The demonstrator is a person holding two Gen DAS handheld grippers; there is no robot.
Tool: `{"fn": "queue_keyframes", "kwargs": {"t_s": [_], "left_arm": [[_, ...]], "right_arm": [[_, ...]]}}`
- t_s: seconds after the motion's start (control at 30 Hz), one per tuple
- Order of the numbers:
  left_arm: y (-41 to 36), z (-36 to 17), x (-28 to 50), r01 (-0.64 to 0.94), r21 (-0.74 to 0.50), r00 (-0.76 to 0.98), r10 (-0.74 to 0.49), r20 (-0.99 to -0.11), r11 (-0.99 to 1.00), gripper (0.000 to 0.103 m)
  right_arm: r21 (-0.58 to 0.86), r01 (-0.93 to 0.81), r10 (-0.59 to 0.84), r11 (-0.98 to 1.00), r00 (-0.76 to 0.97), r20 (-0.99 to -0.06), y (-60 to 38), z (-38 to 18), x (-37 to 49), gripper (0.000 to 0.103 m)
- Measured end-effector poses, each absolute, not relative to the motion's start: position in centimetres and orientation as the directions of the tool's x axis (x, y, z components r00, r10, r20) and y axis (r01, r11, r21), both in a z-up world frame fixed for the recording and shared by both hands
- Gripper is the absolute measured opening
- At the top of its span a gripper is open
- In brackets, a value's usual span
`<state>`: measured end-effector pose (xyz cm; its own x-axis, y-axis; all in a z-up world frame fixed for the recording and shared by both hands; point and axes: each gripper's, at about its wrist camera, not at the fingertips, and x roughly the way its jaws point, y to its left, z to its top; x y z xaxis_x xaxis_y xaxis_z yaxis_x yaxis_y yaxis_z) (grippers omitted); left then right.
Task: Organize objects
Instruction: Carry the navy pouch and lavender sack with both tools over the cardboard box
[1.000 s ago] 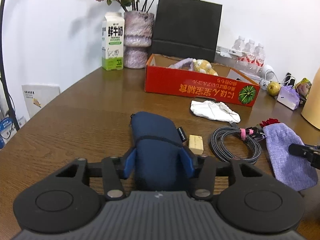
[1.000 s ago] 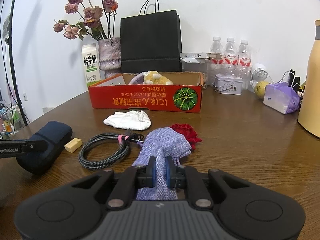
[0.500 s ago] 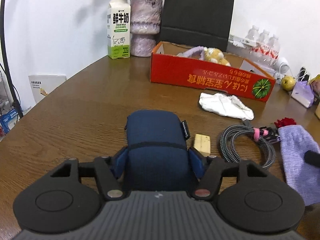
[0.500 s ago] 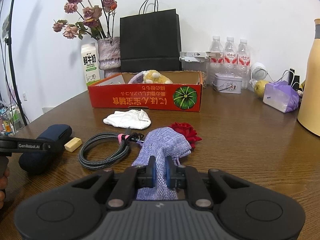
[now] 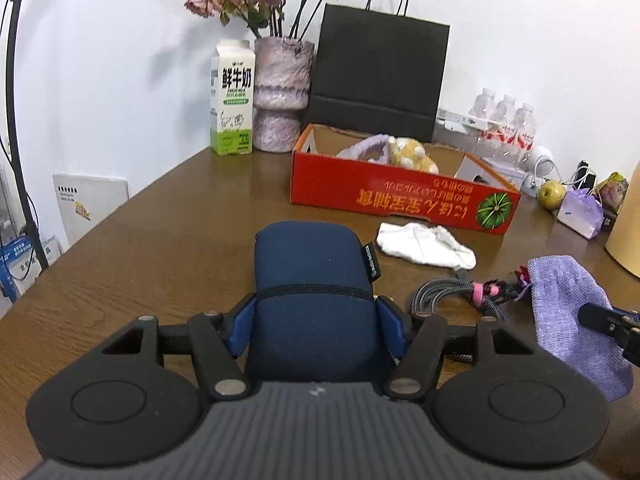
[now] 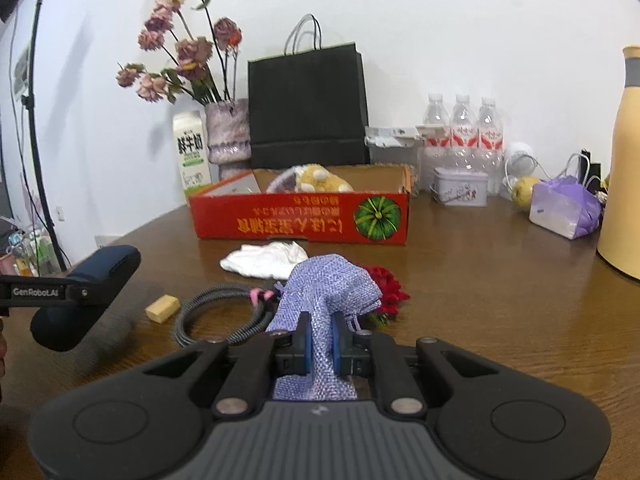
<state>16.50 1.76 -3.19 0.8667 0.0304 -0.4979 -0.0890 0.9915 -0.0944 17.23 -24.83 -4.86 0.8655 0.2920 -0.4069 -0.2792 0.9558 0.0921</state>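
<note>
My left gripper (image 5: 316, 318) is shut on a navy zip pouch (image 5: 312, 256), its blue pads pressing both sides. In the right wrist view the navy pouch (image 6: 108, 264) hangs tilted just above the wooden table (image 6: 500, 300) at the far left, held by the left gripper (image 6: 60, 292). My right gripper (image 6: 320, 340) is shut on a lilac knit pouch (image 6: 328, 284), whose cloth bunches up between the pads. The lilac knit pouch (image 5: 560, 300) lies right of the navy one. An open red cardboard box (image 5: 400, 196) with a plush toy (image 5: 412, 152) inside stands behind them.
Between grippers and box lie a white cloth (image 5: 424, 240), a coiled braided cable (image 6: 224, 312), a small yellow block (image 6: 162, 308) and a red flower (image 6: 386, 284). Milk carton (image 5: 232, 96), vase (image 5: 280, 92) and black bag (image 5: 376, 80) line the wall; a yellow jug (image 6: 624, 168) stands right.
The left gripper has lifted the navy pouch off the table and tipped it up; the yellow block is now hidden behind it in the left view. The right gripper has kept still.
</note>
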Motion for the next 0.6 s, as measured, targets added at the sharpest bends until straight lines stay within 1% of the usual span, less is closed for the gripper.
{"fn": "queue_keyframes", "kwargs": {"t_s": [0.33,0.6], "left_arm": [[0.4,-1.0,17.4,-0.068,-0.105,0.894,0.014,-0.447,0.992,0.064],[-0.6,0.8,19.3,-0.058,-0.109,0.909,0.008,-0.416,0.992,0.064]], "right_arm": [[0.111,-0.317,0.336,0.942,0.876,-0.345,-23.9,-2.8,17.4,0.008],[0.120,-0.337,0.358,0.934,0.884,-0.300,-23.0,-1.0,19.4,0.008]]}}
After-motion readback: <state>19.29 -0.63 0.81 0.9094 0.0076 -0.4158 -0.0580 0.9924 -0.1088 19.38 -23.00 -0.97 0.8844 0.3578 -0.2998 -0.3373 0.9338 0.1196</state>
